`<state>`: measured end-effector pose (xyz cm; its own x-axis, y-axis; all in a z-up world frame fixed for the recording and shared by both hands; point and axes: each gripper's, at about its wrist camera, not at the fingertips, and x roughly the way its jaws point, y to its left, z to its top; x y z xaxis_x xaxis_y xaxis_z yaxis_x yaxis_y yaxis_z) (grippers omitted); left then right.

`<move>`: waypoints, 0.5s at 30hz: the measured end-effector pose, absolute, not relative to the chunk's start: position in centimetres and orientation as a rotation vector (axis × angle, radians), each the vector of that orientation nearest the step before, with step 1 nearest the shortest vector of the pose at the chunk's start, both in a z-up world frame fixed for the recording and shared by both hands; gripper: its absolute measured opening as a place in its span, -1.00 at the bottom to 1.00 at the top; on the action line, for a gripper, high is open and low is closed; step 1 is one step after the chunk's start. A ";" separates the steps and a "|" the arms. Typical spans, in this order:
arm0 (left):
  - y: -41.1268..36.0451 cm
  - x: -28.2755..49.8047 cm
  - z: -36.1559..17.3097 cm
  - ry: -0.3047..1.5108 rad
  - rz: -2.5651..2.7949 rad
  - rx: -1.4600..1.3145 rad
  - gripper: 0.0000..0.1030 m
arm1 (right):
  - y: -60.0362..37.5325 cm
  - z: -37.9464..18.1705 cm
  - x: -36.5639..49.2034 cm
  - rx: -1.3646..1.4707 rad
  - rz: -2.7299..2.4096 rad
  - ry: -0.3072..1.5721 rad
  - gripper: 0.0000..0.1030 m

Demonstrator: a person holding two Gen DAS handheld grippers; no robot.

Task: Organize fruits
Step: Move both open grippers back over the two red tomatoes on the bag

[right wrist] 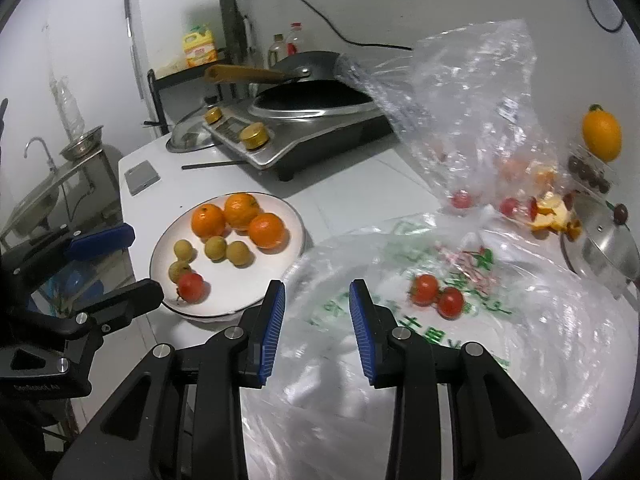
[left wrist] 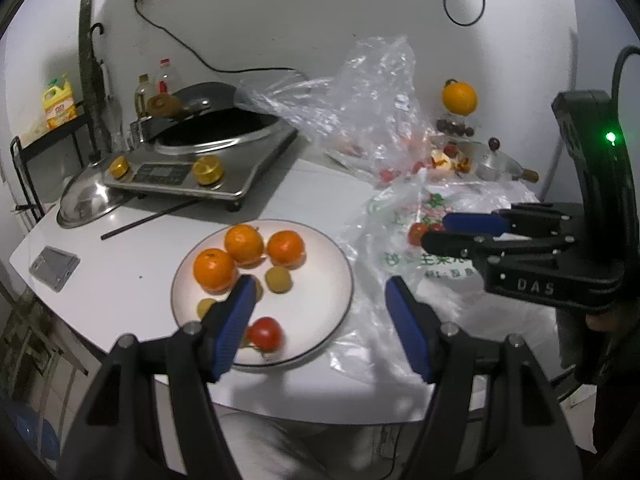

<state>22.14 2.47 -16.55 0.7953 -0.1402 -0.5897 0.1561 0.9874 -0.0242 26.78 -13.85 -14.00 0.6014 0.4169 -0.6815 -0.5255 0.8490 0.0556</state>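
A white plate (left wrist: 320,300) (right wrist: 240,288) holds three oranges (left wrist: 244,244), several small yellow-green longans (left wrist: 279,279) and one red tomato (left wrist: 265,333) (right wrist: 191,287). My left gripper (left wrist: 320,284) (right wrist: 120,268) hovers over the plate's near right side, open, with nothing between its blue pads. Two more tomatoes (right wrist: 436,296) (left wrist: 418,234) lie on a printed plastic bag (right wrist: 460,344) to the right of the plate. Low over that bag, just left of these tomatoes, my right gripper (right wrist: 317,288) (left wrist: 456,232) has its jaws a narrow gap apart and holds nothing.
An induction cooker with a wok (left wrist: 216,136) and a steel lid (left wrist: 86,202) stand behind the plate. A crumpled clear bag (right wrist: 472,112) with fruit and peel sits at the back right, near a large orange (right wrist: 601,134), dark grapes and a pot lid (right wrist: 608,248). A sink (right wrist: 36,196) lies beyond the table's left edge.
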 end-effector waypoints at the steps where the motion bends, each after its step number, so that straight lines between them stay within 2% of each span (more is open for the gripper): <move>1: 2.0 22.2 -16.5 0.632 -0.164 0.030 0.33 | -14.3 -14.0 26.7 -0.153 0.542 0.745 -0.30; 4: 0.9 22.2 -16.4 0.634 -0.179 0.042 0.33 | -15.5 -13.8 26.7 -0.139 0.526 0.740 -0.20; 15: -2.5 23.1 -16.3 0.649 -0.215 0.084 0.33 | -19.8 -14.1 26.7 -0.098 0.476 0.741 -0.19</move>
<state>23.06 -2.48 -16.32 0.7755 -0.1727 -0.6072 0.2248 0.9743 0.0101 26.69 -19.82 -14.11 0.6370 0.3826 -0.6692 -0.4505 0.8892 0.0797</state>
